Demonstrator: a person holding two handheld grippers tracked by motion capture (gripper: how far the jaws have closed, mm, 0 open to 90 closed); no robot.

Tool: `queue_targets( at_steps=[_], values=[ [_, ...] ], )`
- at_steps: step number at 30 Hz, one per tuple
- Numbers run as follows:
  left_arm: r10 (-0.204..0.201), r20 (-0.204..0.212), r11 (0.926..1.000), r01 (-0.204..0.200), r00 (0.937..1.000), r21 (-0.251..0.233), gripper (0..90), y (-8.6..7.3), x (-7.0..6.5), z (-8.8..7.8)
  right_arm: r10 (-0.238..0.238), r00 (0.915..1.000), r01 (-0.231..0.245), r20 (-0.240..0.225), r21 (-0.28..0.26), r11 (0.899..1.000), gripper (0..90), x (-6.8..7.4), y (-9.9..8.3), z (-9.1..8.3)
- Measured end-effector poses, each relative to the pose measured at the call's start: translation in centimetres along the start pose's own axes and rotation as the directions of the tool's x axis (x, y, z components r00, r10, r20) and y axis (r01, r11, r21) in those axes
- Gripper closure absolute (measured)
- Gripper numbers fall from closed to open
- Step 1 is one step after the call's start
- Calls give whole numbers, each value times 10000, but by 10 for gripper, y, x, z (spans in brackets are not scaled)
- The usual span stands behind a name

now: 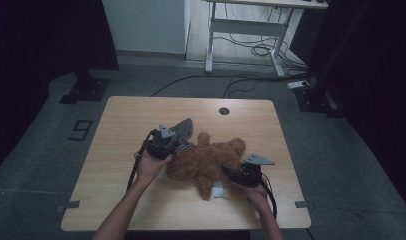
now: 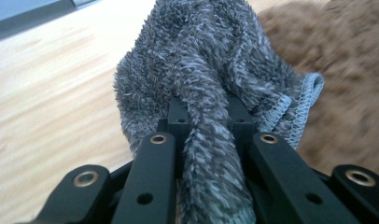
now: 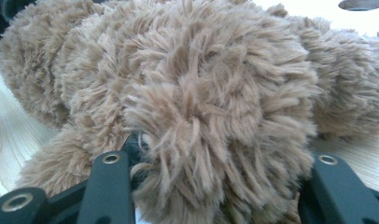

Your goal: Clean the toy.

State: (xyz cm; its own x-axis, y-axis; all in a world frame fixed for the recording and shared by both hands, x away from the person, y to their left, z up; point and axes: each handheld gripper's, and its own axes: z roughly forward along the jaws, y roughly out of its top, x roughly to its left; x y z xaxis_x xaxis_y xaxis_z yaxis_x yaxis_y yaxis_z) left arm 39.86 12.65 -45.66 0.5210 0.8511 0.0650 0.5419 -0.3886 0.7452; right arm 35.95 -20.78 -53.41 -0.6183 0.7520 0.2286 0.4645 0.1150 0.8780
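A brown plush teddy bear (image 1: pixel 208 160) lies on the light wooden table (image 1: pixel 121 125), near its middle. At the bear's left side my left gripper (image 1: pixel 182 145) is shut on a grey fluffy cloth (image 1: pixel 183 129). In the left gripper view the cloth (image 2: pixel 201 60) bunches up between the jaws of the left gripper (image 2: pixel 208 112), with the bear's fur (image 2: pixel 346 84) just to the right. At the bear's right side my right gripper (image 1: pixel 227 170) is shut on a furry limb. In the right gripper view that limb's fur (image 3: pixel 215 116) bulges between the jaws of the right gripper (image 3: pixel 220 186), hiding their tips.
A small white tag (image 1: pixel 218 190) lies by the bear's lower leg. The table has a round cable hole (image 1: pixel 224 110) at its far edge and tape marks (image 1: pixel 68 205) near the front corners. Behind the table stand a white desk frame (image 1: pixel 241 30) and floor cables (image 1: pixel 251 50).
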Motion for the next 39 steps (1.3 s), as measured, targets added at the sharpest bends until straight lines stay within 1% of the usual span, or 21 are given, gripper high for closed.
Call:
queue_targets(
  at_steps=[4,5,8,10,12,13,14,16,17,18,21,23,24,25,26,29,31,33,35,37,39],
  values=[
    [-540,294,9985,537,9981,95,771,-26,14,-8,11,10000,-11,-4,12,10000,479,-1,0,0],
    [-738,485,9973,735,9961,89,771,-34,17,-11,37,10000,-37,-9,-14,10000,479,-1,0,0],
    [-1253,1197,9919,1271,9849,-76,768,-53,23,-21,82,10000,-82,-1,-9,10000,479,-1,0,0],
    [-1301,1558,9906,1350,9792,-210,767,-60,22,-27,155,9999,-155,10,-1,9999,481,-1,1,1],
    [-1193,1699,9917,1256,9782,-263,767,-59,19,-29,161,9999,-162,36,36,9999,483,0,3,2],
    [-1177,1728,9919,1243,9779,-277,766,-57,17,-29,142,9999,-142,40,63,9999,484,0,4,3],
    [-1107,1673,9928,1168,9797,-268,767,-53,15,-26,166,9999,-166,49,61,9998,485,0,5,5],
    [-971,1360,9947,1007,9859,-197,767,-44,14,-17,154,9998,-155,117,7,9999,486,0,8,11],
    [-1052,1268,9940,1082,9863,-176,768,-39,16,-12,153,9997,-153,170,18,9999,488,0,10,14],
    [-1145,1228,9930,1172,9858,-142,769,-34,19,-8,149,9996,-149,224,9,9999,489,-2,13,17],
    [-1620,1311,9864,1644,9780,-74,767,-22,31,2,254,9990,-251,371,-84,9996,489,-9,19,26],
    [-1676,1390,9840,1743,9760,-371,767,-14,35,0,271,9990,-267,360,-108,9996,489,-14,23,32],
    [-1616,1514,9825,1733,9752,-676,766,-8,34,-4,201,9992,-198,343,-96,9998,489,-16,24,33],
    [-1470,1494,9839,1600,9778,-791,765,-4,32,-6,88,9995,-85,315,-106,9999,489,-18,25,35],
    [-1221,1426,9863,1362,9822,-931,764,5,28,-8,42,9995,-38,310,-120,9999,488,-19,26,36],
    [-914,1433,9879,1078,9855,-1113,759,23,19,-7,2,9997,2,241,-155,9999,488,-21,26,37],
    [-844,1519,9877,1028,9848,-1176,758,35,14,-2,-63,9996,67,275,-142,9999,488,-20,25,36],
    [-827,1451,9889,992,9860,-1104,758,44,10,7,-161,9994,165,292,-129,9998,488,-19,25,35],
    [-866,1463,9910,1002,9854,-883,758,47,9,16,-226,9994,230,256,-130,9997,489,-19,25,35],
    [-982,1528,9925,1080,9834,-576,758,46,9,27,-328,9993,331,178,-146,9993,488,-19,25,34],
    [-1075,1631,9924,1158,9807,-421,757,41,7,34,-497,9986,500,151,-147,9986,488,-19,24,34]
  ],
)
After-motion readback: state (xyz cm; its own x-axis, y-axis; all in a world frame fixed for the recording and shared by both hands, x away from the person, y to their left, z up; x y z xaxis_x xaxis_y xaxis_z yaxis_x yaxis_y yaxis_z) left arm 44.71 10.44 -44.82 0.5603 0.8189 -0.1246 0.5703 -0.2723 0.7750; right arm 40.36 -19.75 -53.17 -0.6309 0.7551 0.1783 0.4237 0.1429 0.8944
